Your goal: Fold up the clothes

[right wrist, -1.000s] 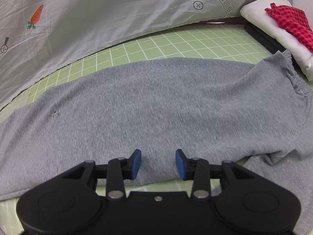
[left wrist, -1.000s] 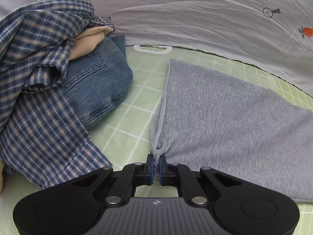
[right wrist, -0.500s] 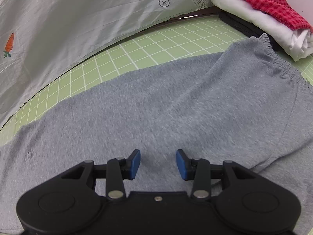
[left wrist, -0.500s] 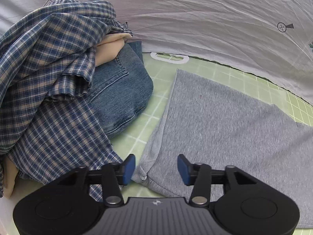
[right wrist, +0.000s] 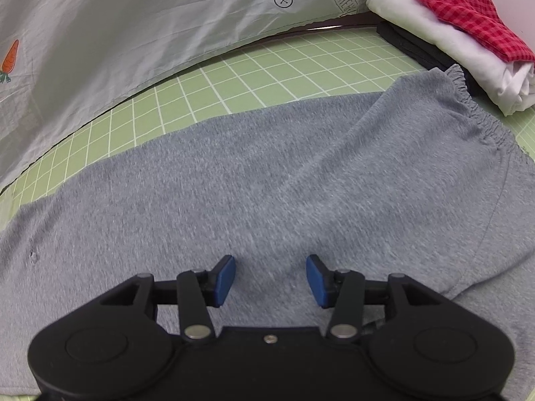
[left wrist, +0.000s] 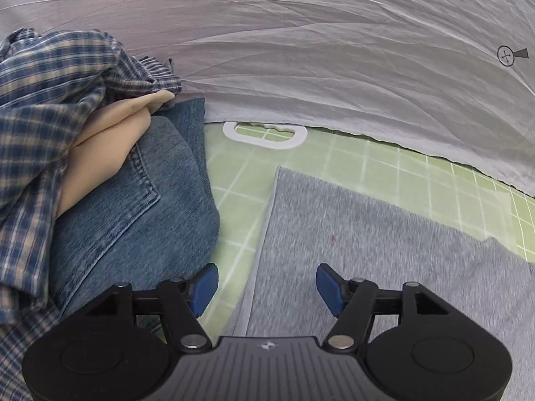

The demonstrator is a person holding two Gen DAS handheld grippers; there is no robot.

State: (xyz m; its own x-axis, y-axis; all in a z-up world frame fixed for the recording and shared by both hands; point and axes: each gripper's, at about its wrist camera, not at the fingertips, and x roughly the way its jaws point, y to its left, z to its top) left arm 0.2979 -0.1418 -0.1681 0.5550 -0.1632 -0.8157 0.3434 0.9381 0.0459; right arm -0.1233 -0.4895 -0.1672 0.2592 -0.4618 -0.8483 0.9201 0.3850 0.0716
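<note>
Left wrist view. The left gripper (left wrist: 266, 289) hangs over the near left edge of the grey garment (left wrist: 384, 250), its blue-padded jaws opening and set wide apart; the hem runs beneath the gap, but neither pad presses on the cloth. The garment lies flat on the green gridded mat (left wrist: 240, 180), its left edge running away from the camera. To the left, apart from that edge across a strip of bare mat, sits a heap of unfolded clothes: blue jeans (left wrist: 140, 220) with a stitched pocket, a beige piece (left wrist: 110, 140) on top of them, and a blue plaid shirt (left wrist: 43, 107) draped over both. A white oval handle (left wrist: 264, 133) lies on the mat at its far border, just below the pale printed sheet (left wrist: 301, 50) that rises behind.

Right wrist view. The right gripper (right wrist: 270, 279) points down at the middle of the same grey garment (right wrist: 267, 183), its jaws opening and moderately spread, with nothing clamped between them; whether the pads touch the fabric cannot be told. The gathered elastic band (right wrist: 474, 107) of the garment lies at the right. Beyond it stands a stack: a dark layer (right wrist: 411, 46) at the bottom, a folded white cloth (right wrist: 434, 23) above, and a red checked cloth (right wrist: 468, 20) on top. The green mat (right wrist: 267, 67) shows behind the garment, bordered by the printed sheet (right wrist: 133, 16).
</note>
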